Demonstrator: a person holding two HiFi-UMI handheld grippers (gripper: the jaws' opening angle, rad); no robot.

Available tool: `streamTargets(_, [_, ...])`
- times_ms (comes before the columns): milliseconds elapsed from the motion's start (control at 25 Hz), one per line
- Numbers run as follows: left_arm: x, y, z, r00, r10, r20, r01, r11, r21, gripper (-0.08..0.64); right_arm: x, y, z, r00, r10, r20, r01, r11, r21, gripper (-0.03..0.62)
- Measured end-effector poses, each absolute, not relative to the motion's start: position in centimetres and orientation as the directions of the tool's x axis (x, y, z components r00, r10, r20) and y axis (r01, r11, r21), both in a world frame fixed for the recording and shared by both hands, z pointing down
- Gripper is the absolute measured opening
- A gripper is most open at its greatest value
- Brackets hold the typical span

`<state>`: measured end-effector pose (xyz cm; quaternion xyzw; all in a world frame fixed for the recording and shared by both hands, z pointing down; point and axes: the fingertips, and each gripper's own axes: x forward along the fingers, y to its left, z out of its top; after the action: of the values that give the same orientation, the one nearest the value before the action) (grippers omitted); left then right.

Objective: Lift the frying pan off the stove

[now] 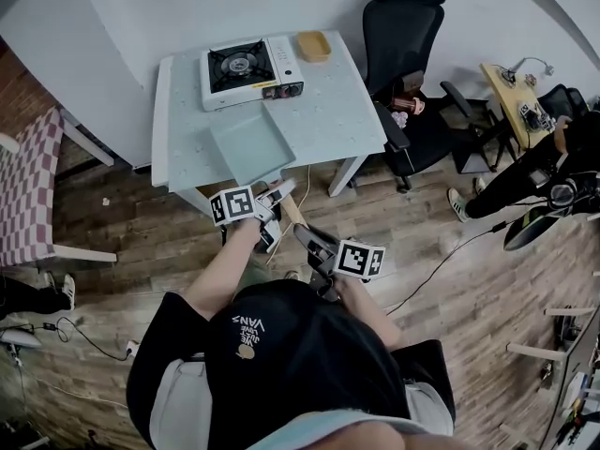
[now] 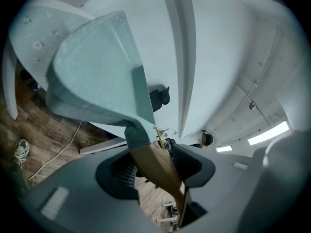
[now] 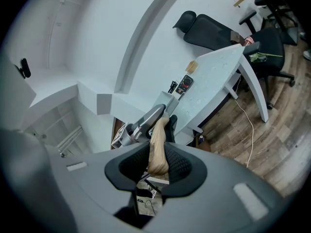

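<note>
The frying pan (image 1: pixel 251 143) is square and pale teal with a wooden handle (image 1: pixel 289 210). It is off the stove (image 1: pixel 248 71) and hangs over the near part of the white table (image 1: pixel 337 111), reaching past its front edge. The stove's black burner is bare. My left gripper (image 1: pixel 275 198) is shut on the handle close to the pan. In the left gripper view the handle (image 2: pixel 154 159) runs between the jaws of the left gripper (image 2: pixel 156 166) up to the pan (image 2: pixel 97 76). My right gripper (image 1: pixel 314 242) is shut on the handle's end (image 3: pixel 158 149); the right gripper (image 3: pixel 158 160) looks along it.
A yellow dish (image 1: pixel 313 45) lies at the table's back, beside the stove. A black office chair (image 1: pixel 403 36) stands right of the table and a checked chair (image 1: pixel 28 195) at the far left. A cable (image 1: pixel 441 261) crosses the wooden floor. Another person (image 1: pixel 553 186) sits at the right.
</note>
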<state>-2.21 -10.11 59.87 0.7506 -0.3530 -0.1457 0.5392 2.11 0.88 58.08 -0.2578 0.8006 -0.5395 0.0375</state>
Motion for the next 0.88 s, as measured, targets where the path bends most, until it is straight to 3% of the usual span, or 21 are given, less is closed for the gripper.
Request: streamTargets(880, [0.4,-4.6,64.3,0.697,-0.682,0.221,-0.386,-0.097,0.917,0.209,4.5,6.3,61.9,-0.889,-0.343,0.304,-0.396,0.244,-0.885,0.1])
